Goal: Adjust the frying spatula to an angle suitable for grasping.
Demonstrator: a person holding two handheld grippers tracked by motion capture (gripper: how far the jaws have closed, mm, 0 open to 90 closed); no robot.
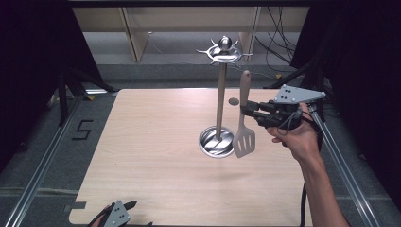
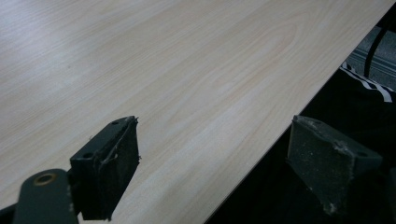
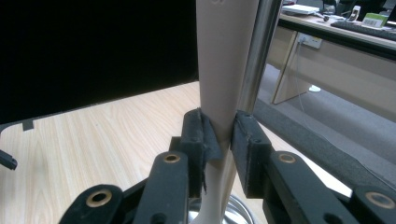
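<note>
A beige slotted spatula [image 1: 244, 124] hangs upright in the air, blade down, just right of a metal utensil stand [image 1: 220, 94]. The stand has a tall pole, a round base and a crown of hooks [image 1: 225, 51] on top. My right gripper [image 1: 246, 110] is shut on the spatula's handle [image 3: 223, 79], and the stand's pole [image 3: 259, 51] rises right behind the handle in the right gripper view. My left gripper [image 1: 124, 211] rests at the table's near left edge, open, with nothing between its pads [image 2: 116, 168].
The light wooden table [image 1: 156, 142] has a small round hole [image 1: 233, 101] near its far side. Metal rails [image 1: 42, 165] run along both sides of the table on the grey floor. Wooden furniture legs and cables lie beyond the far edge.
</note>
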